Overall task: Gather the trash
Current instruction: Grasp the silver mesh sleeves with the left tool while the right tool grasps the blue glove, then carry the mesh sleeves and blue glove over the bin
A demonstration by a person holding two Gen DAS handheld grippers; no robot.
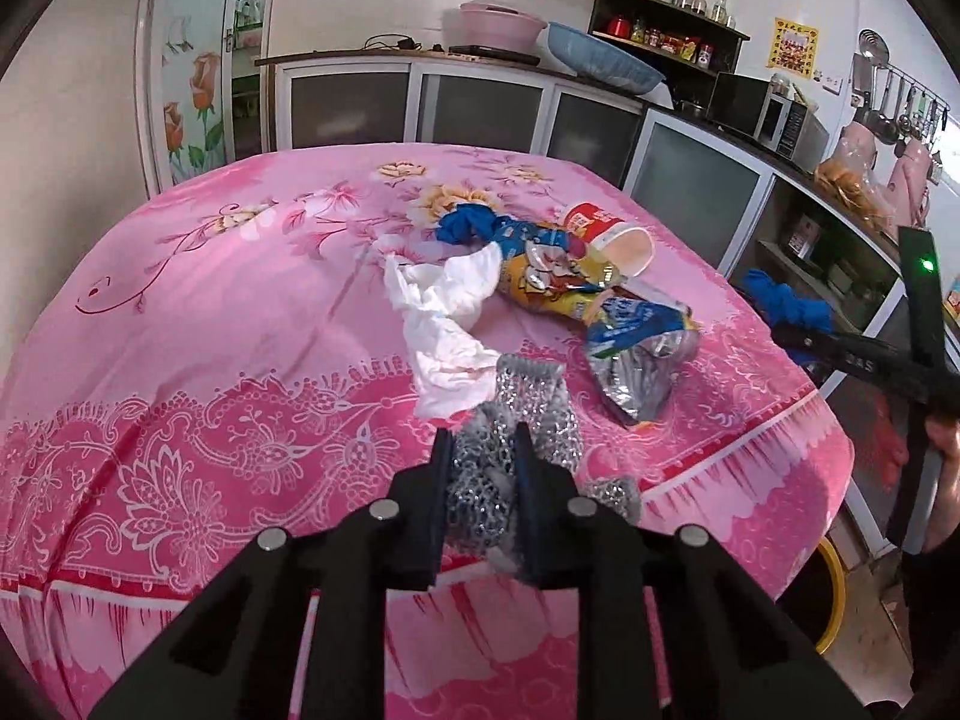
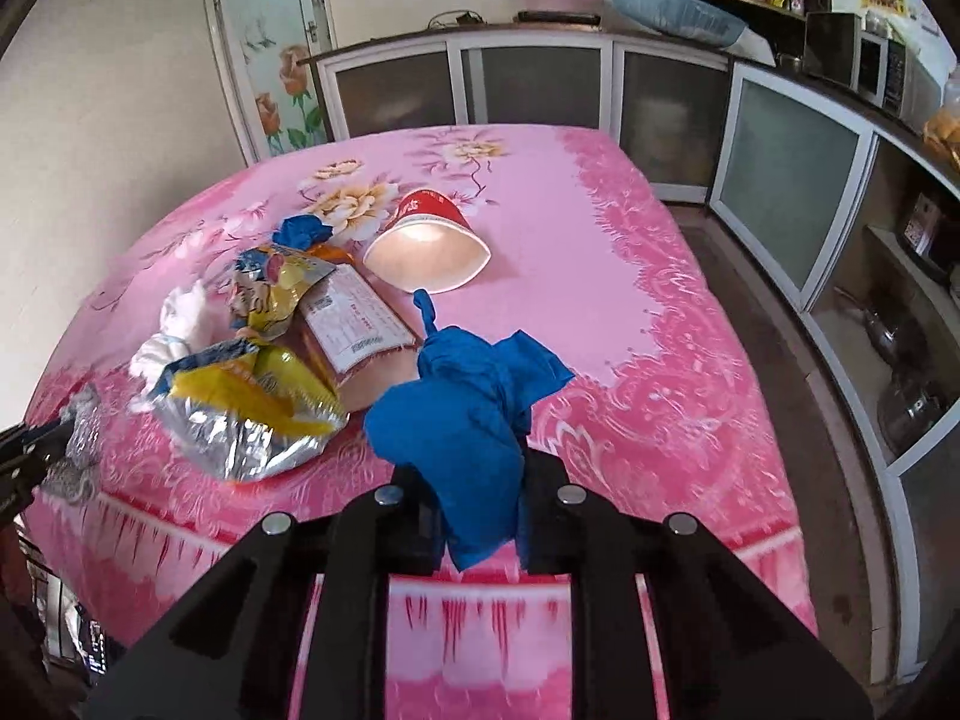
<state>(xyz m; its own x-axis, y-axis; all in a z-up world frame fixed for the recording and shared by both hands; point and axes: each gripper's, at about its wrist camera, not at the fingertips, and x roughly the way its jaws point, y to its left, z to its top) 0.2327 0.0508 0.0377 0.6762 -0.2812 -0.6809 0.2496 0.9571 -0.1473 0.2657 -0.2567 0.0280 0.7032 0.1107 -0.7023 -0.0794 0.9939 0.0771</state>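
Our left gripper (image 1: pixel 483 450) pinches the silver mesh scrubber (image 1: pixel 510 420) at lower centre; our right gripper (image 2: pixel 480 480) clamps the blue glove (image 2: pixel 474 414). We should keep both grips firm, lifting clear of the wrappers (image 2: pixel 258 396) and cup (image 2: pixel 429 246) mid-frame on the pink tablecloth (image 2: pixel 600 300).

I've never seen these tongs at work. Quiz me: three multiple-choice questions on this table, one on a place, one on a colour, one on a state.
1. Where does the paper cup lie?
A. on the pink tablecloth
B. on the counter
C. on the floor

2. What colour is the crumpled glove in the right tongs?
A. white
B. blue
C. yellow

3. How is the silvery mesh scrubber?
A. loose on the cloth
B. inside the cup
C. pinched in the left tongs

Answers: 1 A, it lies tipped over on the cloth; 2 B, blue folds bulge above the fingers; 3 C, both fingers press it.
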